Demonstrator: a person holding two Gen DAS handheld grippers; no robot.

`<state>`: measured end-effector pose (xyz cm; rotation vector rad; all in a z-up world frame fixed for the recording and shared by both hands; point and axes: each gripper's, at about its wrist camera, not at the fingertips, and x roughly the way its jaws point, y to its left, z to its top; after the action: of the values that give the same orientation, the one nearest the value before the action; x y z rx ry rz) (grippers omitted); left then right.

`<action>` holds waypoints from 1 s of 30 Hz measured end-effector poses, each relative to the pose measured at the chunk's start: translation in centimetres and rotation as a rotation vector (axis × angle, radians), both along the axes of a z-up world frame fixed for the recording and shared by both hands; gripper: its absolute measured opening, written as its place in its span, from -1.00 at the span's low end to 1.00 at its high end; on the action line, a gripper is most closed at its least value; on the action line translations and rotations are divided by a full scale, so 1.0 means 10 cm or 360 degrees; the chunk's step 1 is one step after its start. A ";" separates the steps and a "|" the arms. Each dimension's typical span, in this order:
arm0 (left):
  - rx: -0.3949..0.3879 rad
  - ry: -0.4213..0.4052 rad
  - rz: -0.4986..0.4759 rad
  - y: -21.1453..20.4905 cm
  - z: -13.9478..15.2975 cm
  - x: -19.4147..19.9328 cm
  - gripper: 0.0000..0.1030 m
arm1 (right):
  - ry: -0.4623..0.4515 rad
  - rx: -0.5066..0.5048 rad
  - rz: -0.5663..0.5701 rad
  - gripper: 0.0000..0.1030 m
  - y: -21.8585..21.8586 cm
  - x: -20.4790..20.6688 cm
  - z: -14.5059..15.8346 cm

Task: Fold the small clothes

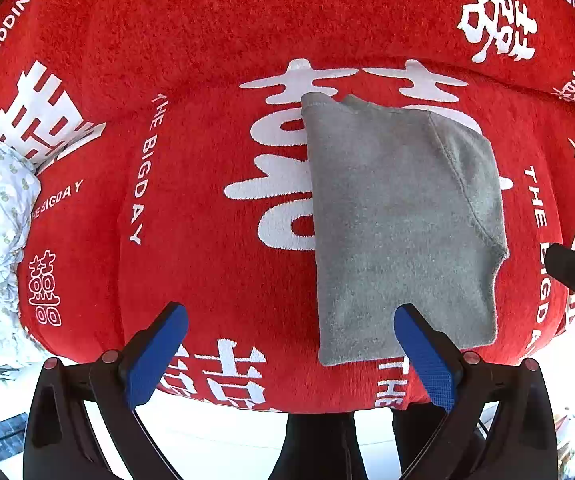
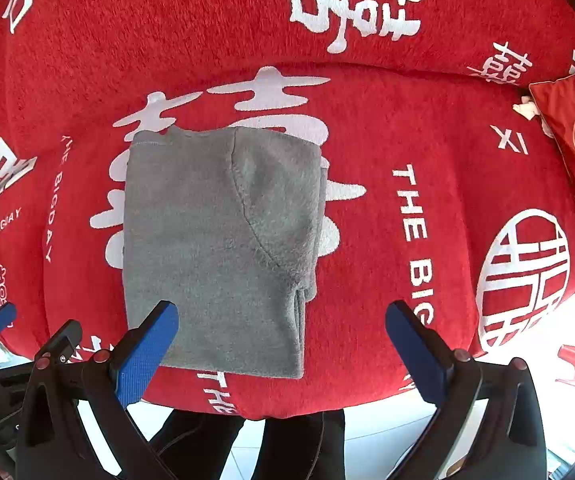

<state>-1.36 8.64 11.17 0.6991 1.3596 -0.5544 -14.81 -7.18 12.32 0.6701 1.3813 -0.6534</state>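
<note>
1. Grey garment (image 2: pixel 215 248) lies folded flat on the red wedding-print cover (image 2: pixel 387 128).
2. Left gripper (image 1: pixel 291 352) hovers spread wide at its near-left edge, empty.
3. Right gripper (image 2: pixel 283 348), likewise released, flanks its near-right corner.

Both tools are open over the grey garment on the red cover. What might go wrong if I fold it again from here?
1. The grey garment has a sleeve layer folded on top; pinching only that layer would likely undo the fold.
2. The left tool and right tool hover close together and may collide.
3. A deep grab may catch the plush red cover.
</note>
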 end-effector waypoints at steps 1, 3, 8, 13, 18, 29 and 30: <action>-0.0002 0.0001 0.0001 0.00 0.00 0.00 1.00 | 0.0000 0.0000 -0.0002 1.00 0.00 0.00 0.00; -0.0004 0.0003 0.0002 -0.01 0.01 0.01 1.00 | -0.0001 -0.0001 -0.0005 1.00 0.00 0.00 0.01; 0.0006 0.0002 0.0009 -0.02 0.01 0.03 1.00 | 0.0001 -0.0007 0.0002 1.00 -0.01 0.02 0.02; 0.0009 0.0011 0.0011 -0.02 0.01 0.05 1.00 | 0.0000 -0.0011 0.0006 1.00 -0.02 0.04 0.02; 0.0015 0.0004 0.0011 -0.03 0.00 0.06 1.00 | 0.0005 -0.0012 0.0005 1.00 -0.02 0.06 0.02; 0.0028 -0.0001 0.0019 -0.03 0.00 0.07 1.00 | 0.0004 -0.0010 0.0003 1.00 -0.02 0.06 0.02; 0.0030 -0.0005 0.0020 -0.03 0.00 0.07 1.00 | 0.0004 -0.0011 0.0004 1.00 -0.02 0.06 0.02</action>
<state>-0.66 8.36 11.20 0.7063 1.3669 -0.5309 -14.23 -7.40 12.55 0.6617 1.3815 -0.6570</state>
